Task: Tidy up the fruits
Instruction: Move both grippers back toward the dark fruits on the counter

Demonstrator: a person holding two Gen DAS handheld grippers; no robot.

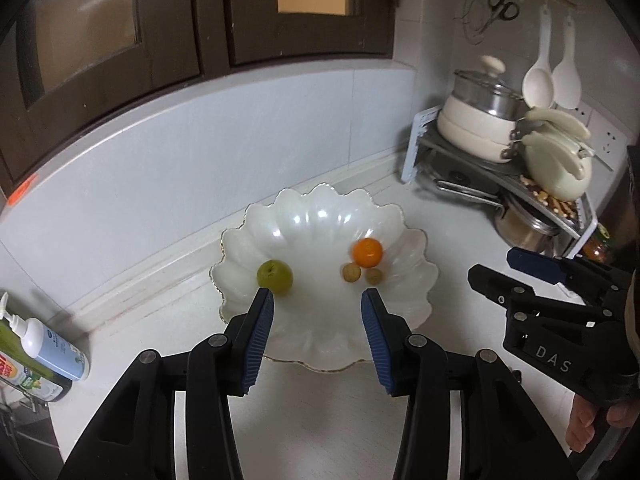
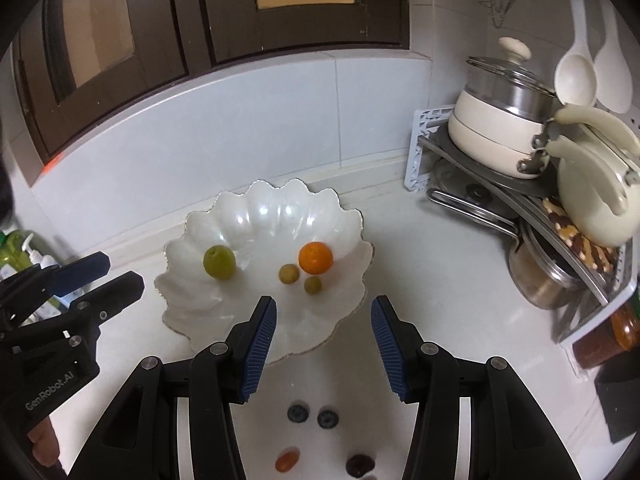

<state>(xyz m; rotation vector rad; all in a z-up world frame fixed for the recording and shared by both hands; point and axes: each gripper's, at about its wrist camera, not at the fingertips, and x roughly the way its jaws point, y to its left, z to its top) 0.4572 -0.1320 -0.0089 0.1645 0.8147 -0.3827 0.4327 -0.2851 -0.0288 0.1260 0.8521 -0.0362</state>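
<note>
Fruits: we see a green fruit (image 1: 274,277), an orange (image 1: 367,252) and two small yellowish fruits (image 1: 351,272) lying in the scalloped white dish (image 1: 416,280) on the white counter (image 1: 312,408); the two small ones sit just beside the orange, well apart from the green fruit
Loose fruits: in the right wrist view we find two blueberries (image 2: 298,413), a small orange-red fruit (image 2: 287,460) and a dark fruit (image 2: 360,465) on the counter, near the dish, between the gripper's arms
Left gripper (image 1: 318,300): we hold it above the near rim of the dish; its blue-padded fingers (image 1: 260,332) stand wide apart, holding and touching nothing; the left fingertip lines up just beside the green fruit in this view
Right gripper (image 2: 324,306): we hold it over the near right part of the dish; its fingers (image 2: 386,338) are spread wide, with nothing held or touched
Surroundings: a rack of pots (image 2: 504,136) stands in the right corner, and soap bottles (image 1: 44,344) stand at the left edge
</note>
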